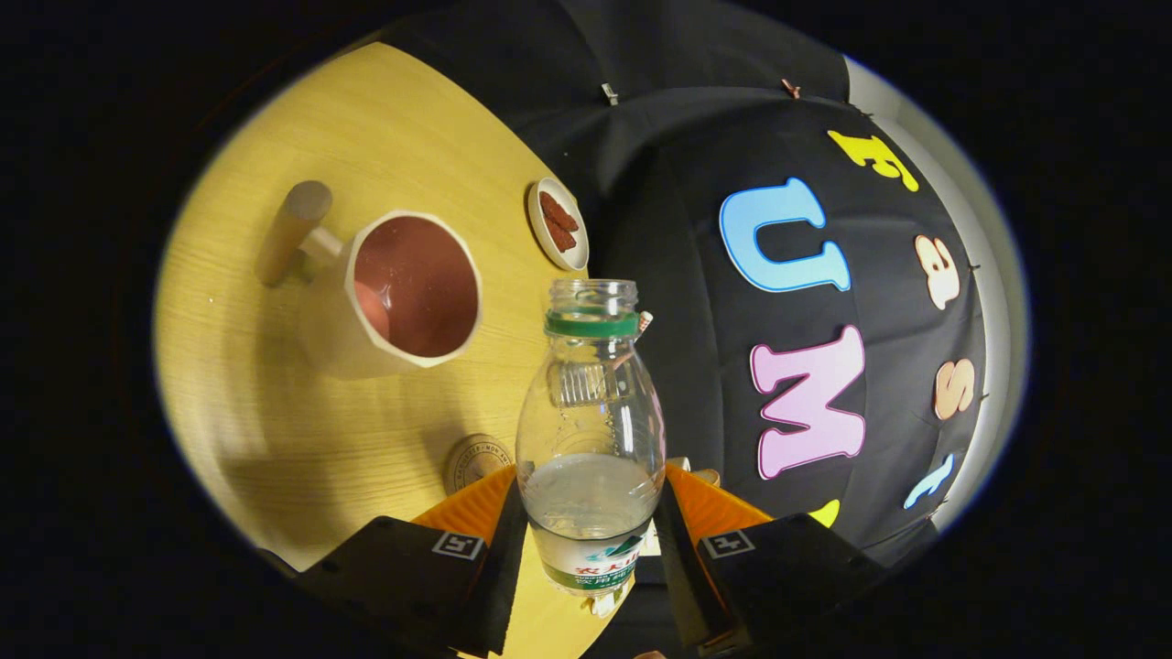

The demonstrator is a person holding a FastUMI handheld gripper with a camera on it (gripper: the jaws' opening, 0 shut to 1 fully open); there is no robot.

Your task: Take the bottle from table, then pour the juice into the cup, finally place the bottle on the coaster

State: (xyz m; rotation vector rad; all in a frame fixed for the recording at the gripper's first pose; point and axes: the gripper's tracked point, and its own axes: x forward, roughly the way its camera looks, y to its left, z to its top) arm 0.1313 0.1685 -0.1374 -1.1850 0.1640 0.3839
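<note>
So, one clear bottle, uncapped, clamped between the tool fingers, lifted over the worktop edge. One cup, one coaster, one small dish; open worktop around each of them.

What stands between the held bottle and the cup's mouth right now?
Nothing visible. The gripper is shut on the bottle, uncapped, and bare table lies between it and the cup. The coaster lies lower, beside the fingers.

Coaster partly behind gripper finger.
</note>
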